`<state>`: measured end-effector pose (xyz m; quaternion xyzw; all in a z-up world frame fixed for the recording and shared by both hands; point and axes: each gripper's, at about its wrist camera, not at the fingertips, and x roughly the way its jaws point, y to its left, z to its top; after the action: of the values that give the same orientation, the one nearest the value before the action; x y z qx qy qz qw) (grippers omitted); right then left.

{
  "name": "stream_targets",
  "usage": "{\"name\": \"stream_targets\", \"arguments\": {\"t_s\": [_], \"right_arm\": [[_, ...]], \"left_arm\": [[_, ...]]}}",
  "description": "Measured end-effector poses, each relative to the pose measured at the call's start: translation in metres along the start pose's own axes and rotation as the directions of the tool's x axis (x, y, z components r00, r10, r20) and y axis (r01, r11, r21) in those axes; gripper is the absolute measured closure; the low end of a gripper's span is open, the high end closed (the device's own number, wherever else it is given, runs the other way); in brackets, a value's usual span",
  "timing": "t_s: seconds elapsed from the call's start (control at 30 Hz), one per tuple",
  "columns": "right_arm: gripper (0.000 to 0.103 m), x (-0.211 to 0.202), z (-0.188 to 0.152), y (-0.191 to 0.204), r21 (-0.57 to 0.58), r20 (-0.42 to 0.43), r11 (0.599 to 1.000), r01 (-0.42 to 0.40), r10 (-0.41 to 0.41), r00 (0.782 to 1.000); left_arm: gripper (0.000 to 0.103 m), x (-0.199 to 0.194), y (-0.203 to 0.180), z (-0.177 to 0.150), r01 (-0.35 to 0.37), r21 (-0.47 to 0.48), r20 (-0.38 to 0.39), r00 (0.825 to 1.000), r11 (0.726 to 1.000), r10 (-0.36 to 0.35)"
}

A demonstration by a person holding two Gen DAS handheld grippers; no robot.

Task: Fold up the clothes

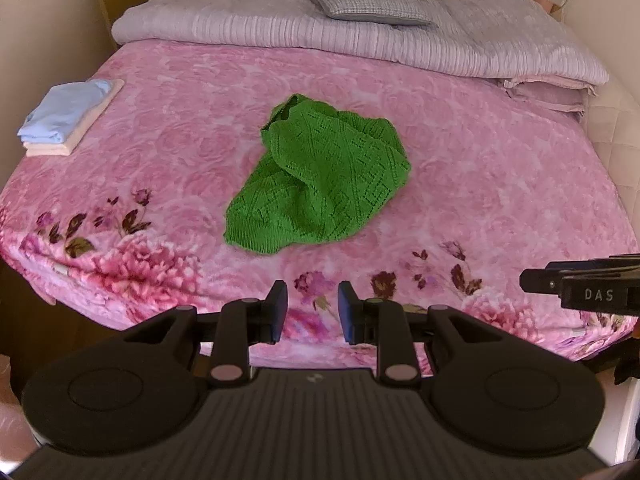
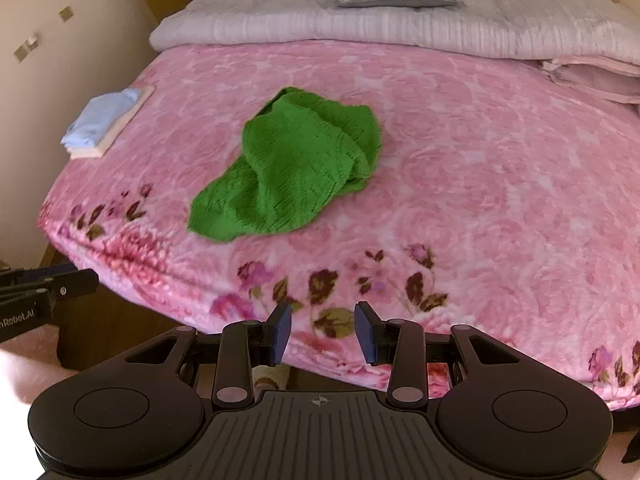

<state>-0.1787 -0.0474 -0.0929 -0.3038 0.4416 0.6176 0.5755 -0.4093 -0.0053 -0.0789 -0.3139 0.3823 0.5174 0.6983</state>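
Lettering "DAS" on right gripper [image 1: 580,288] in left view; right view shows "nRobot.AI" on left gripper [image 1: 313,312]. Both sets of jaws part open, nothing between. Green knit [image 1: 320,172] crumpled mid pink floral blanket [image 1: 500,184]; folded stack [image 1: 68,116] far left, grey pillow [image 1: 366,2] far.

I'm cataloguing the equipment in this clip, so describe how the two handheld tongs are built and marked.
Both tongs are matte black plastic. The left tongs and right tongs each carry two flat dark-blue pads on jointed black links with pale round pivot caps, behind them a ribbed plate flanked by two round discs. Seen side-on, the right unit bears white letters "DAS"; the left shows "nRobot.AI".
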Motion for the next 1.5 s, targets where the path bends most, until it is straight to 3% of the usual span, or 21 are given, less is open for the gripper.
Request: {"name": "stream_targets", "arguments": {"t_s": [0.47, 0.63, 0.83, 0.93, 1.07, 1.23, 1.4, 1.43, 1.47, 1.5], "right_arm": [[0.064, 0.082, 0.08, 0.027, 0.2, 0.029, 0.979, 0.03, -0.037, 0.999], [0.064, 0.129, 0.099, 0.045, 0.245, -0.048, 0.967, 0.077, -0.067, 0.997], [0.064, 0.207, 0.1, 0.069, 0.221, -0.151, 0.963, 0.157, -0.126, 0.981], [0.063, 0.237, 0.103, 0.08, 0.21, -0.141, 0.965, 0.16, -0.132, 0.981], [0.052, 0.269, 0.115, 0.094, 0.158, -0.115, 0.973, 0.171, -0.153, 0.981], [0.05, 0.299, 0.126, 0.106, 0.063, -0.052, 0.976, 0.209, -0.206, 0.977], [0.05, 0.331, 0.125, 0.104, 0.058, -0.01, 0.969, 0.24, -0.24, 0.971], [0.053, 0.335, 0.124, 0.104, 0.055, -0.003, 0.972, 0.23, -0.23, 0.973], [0.083, 0.338, 0.122, 0.104, 0.049, 0.004, 0.975, 0.216, -0.217, 0.976], [0.097, 0.339, 0.12, 0.104, 0.03, 0.015, 0.981, 0.191, -0.191, 0.981]], "left_arm": [[0.081, 0.111, 0.121, 0.087, 0.062, 0.01, -0.093, 0.994, 0.998, -0.061], [0.081, 0.163, 0.158, 0.113, 0.128, 0.03, -0.14, 0.983, 0.991, -0.122], [0.081, 0.236, 0.185, 0.111, 0.2, 0.029, -0.23, 0.955, 0.979, -0.188], [0.081, 0.263, 0.194, 0.104, 0.217, 0.021, -0.27, 0.941, 0.976, -0.203], [0.081, 0.29, 0.204, 0.096, 0.226, -0.005, -0.298, 0.93, 0.974, -0.217], [0.081, 0.307, 0.209, 0.096, 0.232, -0.014, -0.296, 0.928, 0.973, -0.226], [0.081, 0.315, 0.209, 0.095, 0.23, -0.02, -0.277, 0.934, 0.973, -0.226], [0.081, 0.316, 0.207, 0.096, 0.224, -0.02, -0.275, 0.936, 0.974, -0.221], [0.081, 0.318, 0.206, 0.096, 0.216, -0.02, -0.274, 0.938, 0.976, -0.213], [0.081, 0.319, 0.206, 0.097, 0.207, -0.02, -0.272, 0.94, 0.978, -0.205]]}}
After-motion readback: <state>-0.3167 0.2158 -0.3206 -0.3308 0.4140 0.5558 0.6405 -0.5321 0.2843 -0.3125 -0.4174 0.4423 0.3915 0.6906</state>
